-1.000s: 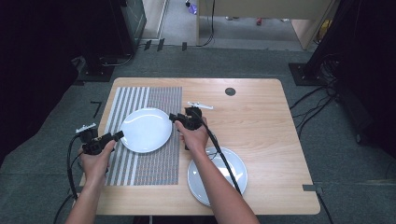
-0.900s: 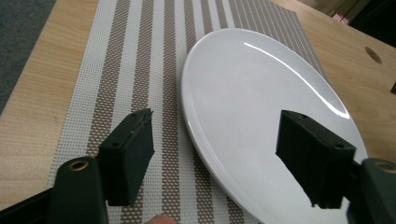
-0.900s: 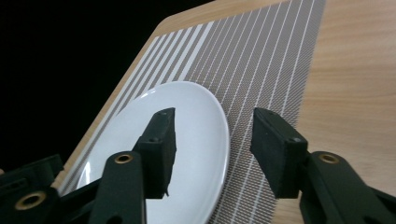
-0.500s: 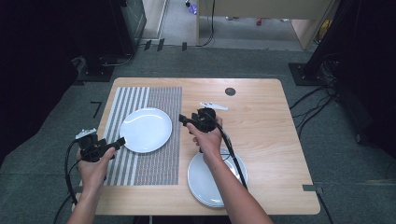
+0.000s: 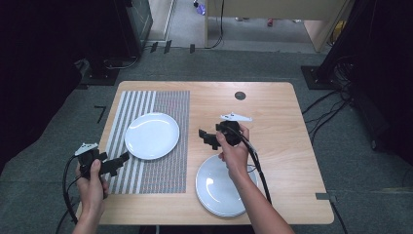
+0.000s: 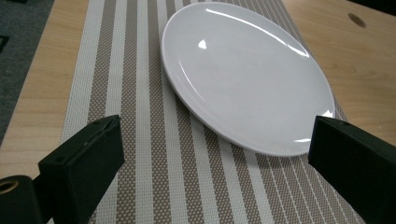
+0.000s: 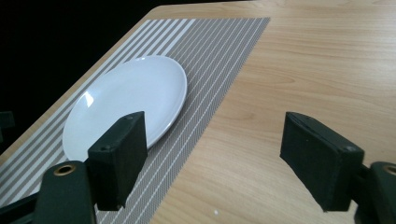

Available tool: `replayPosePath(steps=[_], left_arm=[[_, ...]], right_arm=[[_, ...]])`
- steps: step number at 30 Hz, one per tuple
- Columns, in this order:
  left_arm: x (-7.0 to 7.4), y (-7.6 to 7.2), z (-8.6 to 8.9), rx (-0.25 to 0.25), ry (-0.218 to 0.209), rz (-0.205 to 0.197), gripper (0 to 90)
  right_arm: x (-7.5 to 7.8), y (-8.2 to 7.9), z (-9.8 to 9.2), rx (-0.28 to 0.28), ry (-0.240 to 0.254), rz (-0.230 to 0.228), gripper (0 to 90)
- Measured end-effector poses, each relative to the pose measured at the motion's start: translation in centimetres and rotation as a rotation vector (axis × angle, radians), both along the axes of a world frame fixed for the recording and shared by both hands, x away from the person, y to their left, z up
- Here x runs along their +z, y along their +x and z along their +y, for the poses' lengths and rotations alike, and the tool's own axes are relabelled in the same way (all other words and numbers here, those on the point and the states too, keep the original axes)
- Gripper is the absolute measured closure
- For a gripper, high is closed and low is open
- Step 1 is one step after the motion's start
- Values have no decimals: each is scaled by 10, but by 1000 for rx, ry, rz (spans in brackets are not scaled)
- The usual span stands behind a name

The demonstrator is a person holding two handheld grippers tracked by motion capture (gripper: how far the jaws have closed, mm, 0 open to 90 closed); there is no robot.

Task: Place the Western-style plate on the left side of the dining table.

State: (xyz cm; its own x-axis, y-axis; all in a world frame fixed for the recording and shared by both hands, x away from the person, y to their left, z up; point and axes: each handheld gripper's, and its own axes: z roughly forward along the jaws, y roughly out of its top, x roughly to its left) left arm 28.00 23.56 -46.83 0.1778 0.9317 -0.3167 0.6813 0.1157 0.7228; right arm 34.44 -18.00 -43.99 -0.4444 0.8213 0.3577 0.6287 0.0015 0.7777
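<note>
White plate [image 5: 151, 135] lies on the striped mat [image 5: 160, 170], between both tools, jaws apart, empty.

Two round white ceramic plates [image 5: 152, 135] [image 5: 221, 187], one striped woven placemat [image 5: 160, 170], two black handheld grippers [image 5: 119, 161] [image 5: 207, 137]

The person's forearms are bare, with no sleeve showing on either. Each hand carries a black gripper: the left gripper [image 5: 119, 160] and the right gripper [image 5: 203, 137] both have a chunky dark body with a pale grey three-cornered plate on top and a black cable looping back along the arm. Seen close, the jaws are blocky matt black pads, with a brass-coloured ringed hole at the base.
</note>
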Motion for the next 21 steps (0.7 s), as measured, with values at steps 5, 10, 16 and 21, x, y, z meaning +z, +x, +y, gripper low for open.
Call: replayPosePath(steps=[5,10,16,21], left_arm=[[-4,-9,-5,-37,16,2,16],[-6,-18,-11,-62,29,4,15],[-7,-25,-17,-69,42,-7,7],[-11,-32,-24,-71,61,-18,8]], right_arm=[[0,-13,-15,-1,-11,-8,209],[-2,-25,-32,-20,-21,-17,203],[-6,-39,-58,-60,-20,-23,199],[-10,-50,-80,-83,-8,-20,194]])
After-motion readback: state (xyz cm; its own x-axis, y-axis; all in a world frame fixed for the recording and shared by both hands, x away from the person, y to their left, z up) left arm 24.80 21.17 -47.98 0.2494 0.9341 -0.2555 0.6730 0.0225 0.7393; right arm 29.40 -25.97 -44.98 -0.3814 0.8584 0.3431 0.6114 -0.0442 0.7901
